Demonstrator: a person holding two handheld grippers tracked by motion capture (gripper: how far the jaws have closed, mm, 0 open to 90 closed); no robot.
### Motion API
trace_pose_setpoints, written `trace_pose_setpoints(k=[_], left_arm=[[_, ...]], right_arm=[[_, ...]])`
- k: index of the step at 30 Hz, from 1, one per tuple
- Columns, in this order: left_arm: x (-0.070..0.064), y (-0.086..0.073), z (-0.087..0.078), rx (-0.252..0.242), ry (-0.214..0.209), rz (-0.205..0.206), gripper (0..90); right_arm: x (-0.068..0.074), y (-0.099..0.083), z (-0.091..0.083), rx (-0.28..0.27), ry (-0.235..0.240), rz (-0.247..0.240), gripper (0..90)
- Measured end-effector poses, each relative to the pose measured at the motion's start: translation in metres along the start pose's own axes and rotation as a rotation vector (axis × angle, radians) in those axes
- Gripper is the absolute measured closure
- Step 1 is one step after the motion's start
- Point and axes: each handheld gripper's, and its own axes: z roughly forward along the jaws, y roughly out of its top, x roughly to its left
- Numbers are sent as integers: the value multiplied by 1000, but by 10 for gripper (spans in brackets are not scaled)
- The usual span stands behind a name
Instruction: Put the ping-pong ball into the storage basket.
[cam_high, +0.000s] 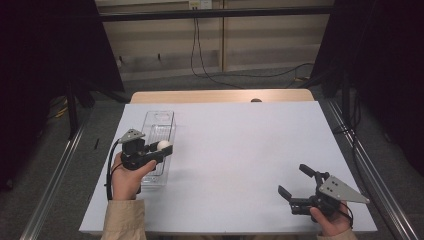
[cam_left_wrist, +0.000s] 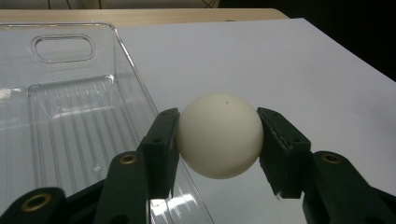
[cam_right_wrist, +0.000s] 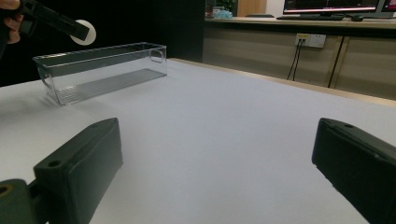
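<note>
Left gripper (cam_high: 159, 148) was clamped on the white ball (cam_left_wrist: 219, 134), held above the right long wall of the clear bin (cam_high: 152, 123); bin interior lay just to its left, long axis running away. Right gripper (cam_high: 296, 181) sat spread, well apart.

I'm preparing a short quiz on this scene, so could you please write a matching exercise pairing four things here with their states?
Things:
1. white ball
2. clear bin
3. left gripper
4. right gripper

States:
A. open, holding nothing
B. empty, standing on the table
C. pinched between two jaws
D. shut, held above the bin's edge

Pairs: 1-C, 2-B, 3-D, 4-A
</note>
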Motion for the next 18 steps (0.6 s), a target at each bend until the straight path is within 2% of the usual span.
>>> trace_pose_setpoints(k=[18], left_arm=[[4, 0, -3, -4, 3, 1, 514]], right_arm=[[0, 0, 0, 1, 0, -4, 12]])
